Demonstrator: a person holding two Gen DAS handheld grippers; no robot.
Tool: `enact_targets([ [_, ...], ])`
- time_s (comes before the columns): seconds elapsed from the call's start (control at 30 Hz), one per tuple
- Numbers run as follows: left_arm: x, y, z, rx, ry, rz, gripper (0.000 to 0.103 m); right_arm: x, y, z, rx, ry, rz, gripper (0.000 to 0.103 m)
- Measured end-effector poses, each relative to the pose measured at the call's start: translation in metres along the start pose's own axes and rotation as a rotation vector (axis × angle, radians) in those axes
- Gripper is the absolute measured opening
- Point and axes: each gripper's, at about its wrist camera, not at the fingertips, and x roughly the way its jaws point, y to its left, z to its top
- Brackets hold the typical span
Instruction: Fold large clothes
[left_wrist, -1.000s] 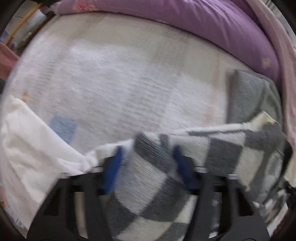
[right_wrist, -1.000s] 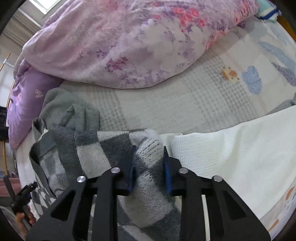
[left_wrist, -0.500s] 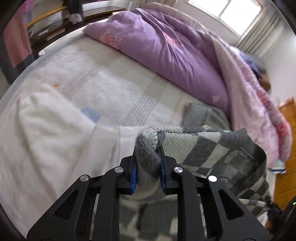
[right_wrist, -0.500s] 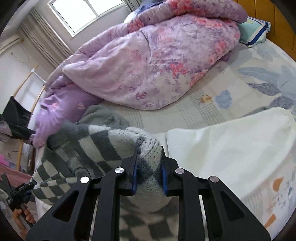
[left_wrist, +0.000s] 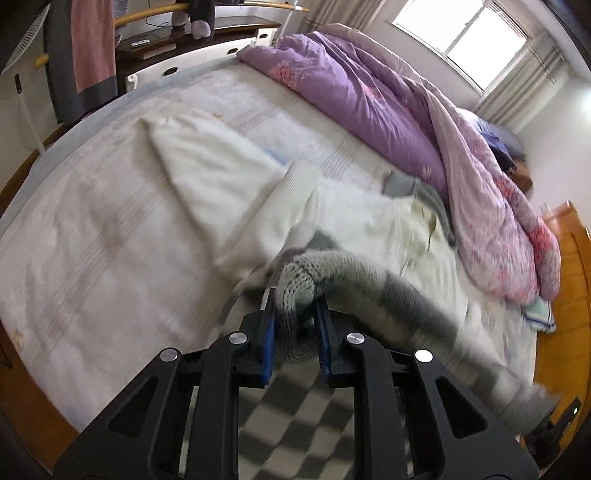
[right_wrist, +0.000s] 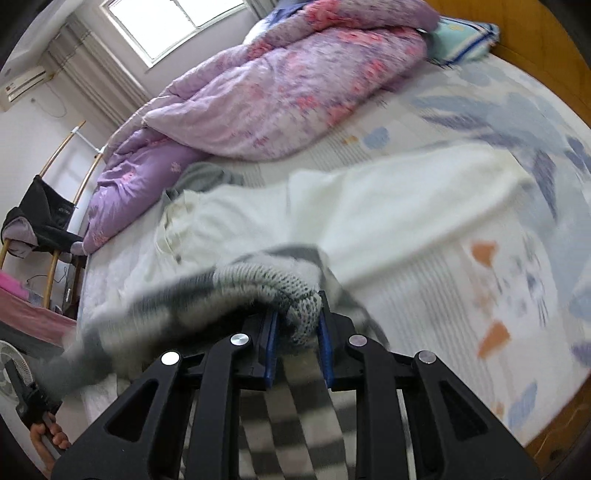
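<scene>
Left wrist view: both grippers clamp the checkered sweater (left_wrist: 369, 273) above cream trousers (left_wrist: 369, 221), beside quilt (left_wrist: 369, 96).

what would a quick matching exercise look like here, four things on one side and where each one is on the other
Things:
1. grey and white checkered knit sweater
2. cream white trousers
3. purple floral quilt
4. teal striped pillow

Places:
A. spread flat on the bed
B. by the wooden headboard
C. heaped along the bed's far side
D. pinched in both grippers

Pairs: 1-D, 2-A, 3-C, 4-B
</scene>
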Motion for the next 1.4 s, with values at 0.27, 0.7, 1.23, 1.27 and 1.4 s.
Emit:
enact_targets([
  [0.27,0.004,0.063,-0.086,0.055,0.116,-0.019,0.017,-0.007,-0.029,-0.112,0.028,0.002,-0.087,0.017],
  [0.7,-0.021,0.126,-0.160,-0.021,0.171,-0.044,0.003,-0.039,-0.108,-0.197,0.123,0.061,-0.228,0.004],
  [1.23,0.032,0.094,-0.177,-0.169,0.212,-0.128,0.034,0.031,-0.063,-0.204,0.332,0.146,0.134,0.015],
  [1.27,0.036,0.090,-0.176,-0.142,0.218,-0.094,0.012,0.033,-0.063,-0.202,0.325,0.151,0.123,0.013],
  [1.4,0.018,0.084,-0.178,-0.095,0.183,-0.084,0.011,0.007,-0.059,-0.202,0.229,0.115,0.088,0.011],
])
